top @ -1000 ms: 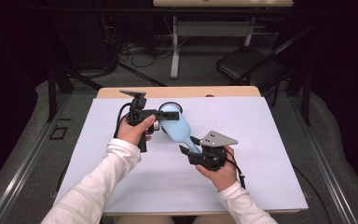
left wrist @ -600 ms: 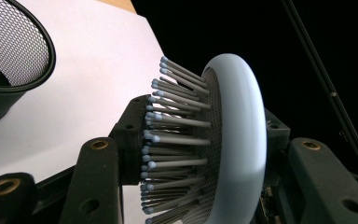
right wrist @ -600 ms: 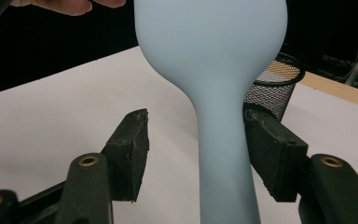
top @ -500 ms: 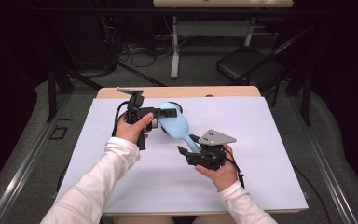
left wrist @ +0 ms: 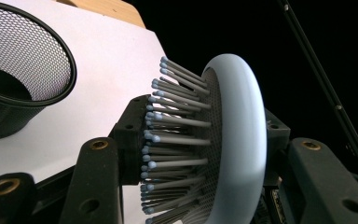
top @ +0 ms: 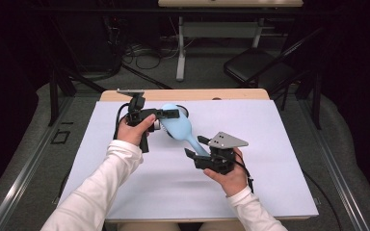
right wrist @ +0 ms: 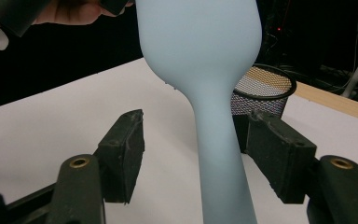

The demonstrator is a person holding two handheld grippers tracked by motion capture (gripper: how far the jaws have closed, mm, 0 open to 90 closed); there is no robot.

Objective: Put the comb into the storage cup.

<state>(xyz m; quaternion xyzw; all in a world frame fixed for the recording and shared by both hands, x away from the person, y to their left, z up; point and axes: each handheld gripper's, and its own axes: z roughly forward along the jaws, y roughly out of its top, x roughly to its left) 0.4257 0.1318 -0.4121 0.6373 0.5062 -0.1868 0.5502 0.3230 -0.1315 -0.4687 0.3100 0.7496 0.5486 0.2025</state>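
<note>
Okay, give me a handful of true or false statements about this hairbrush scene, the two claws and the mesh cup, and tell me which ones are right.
1. The left claw clamps the head of the light blue hairbrush. True.
2. The right claw squeezes the brush handle. False: its jaws have just been opening and stand apart from the handle between them.
3. A black mesh cup stands on the white sheet. True.
4. The brush lies flat on the sheet. False: it is held up off it.
</note>
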